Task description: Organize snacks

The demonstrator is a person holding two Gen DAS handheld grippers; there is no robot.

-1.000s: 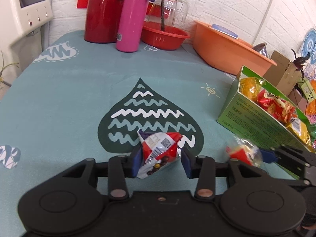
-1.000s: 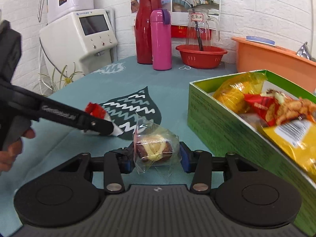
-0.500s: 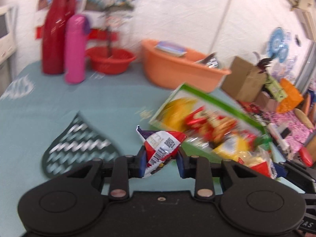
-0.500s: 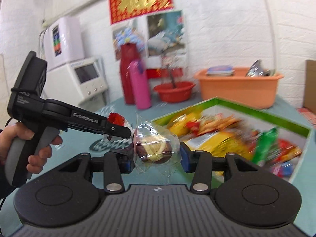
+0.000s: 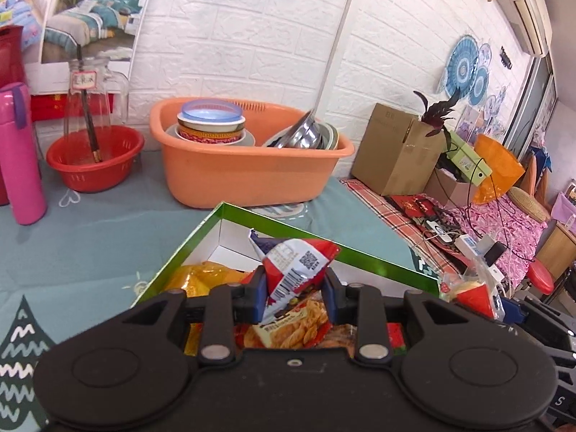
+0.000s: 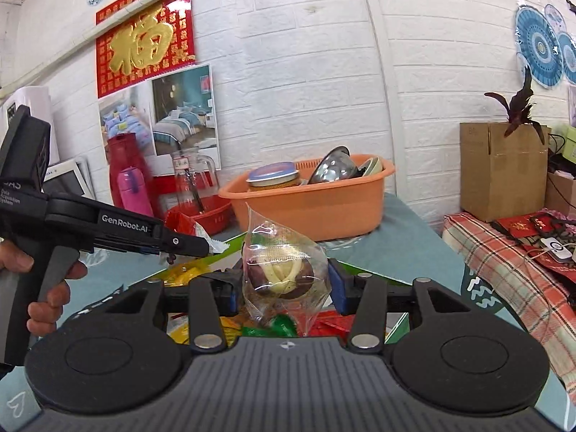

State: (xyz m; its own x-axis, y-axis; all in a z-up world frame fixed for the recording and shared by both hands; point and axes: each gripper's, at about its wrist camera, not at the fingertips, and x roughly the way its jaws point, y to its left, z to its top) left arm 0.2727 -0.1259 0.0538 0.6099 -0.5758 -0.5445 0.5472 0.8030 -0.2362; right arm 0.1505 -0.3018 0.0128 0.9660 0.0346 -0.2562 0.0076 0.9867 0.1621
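Observation:
My left gripper (image 5: 294,295) has a red, white and blue snack packet (image 5: 295,262) between its blue pads, and its jaws are opening. It hangs over the green snack box (image 5: 378,262), which holds several bright packets. My right gripper (image 6: 284,295) carries a clear bag with a brown and cream pastry (image 6: 284,273) over the same box (image 6: 392,281). Its jaws are opening too, with the bag still between the pads. In the right wrist view the left gripper (image 6: 194,241) reaches in from the left. A person's hand (image 6: 46,298) holds its grip.
An orange basin (image 5: 252,165) of bowls stands just behind the box. Further left are a red basket (image 5: 93,165) with a glass jug and a pink bottle (image 5: 19,154). A cardboard box (image 5: 392,151) and a cluttered bench (image 5: 414,216) lie to the right.
Both grippers have risen off the tablecloth and swung right, carrying their packets from beside the green box to above it.

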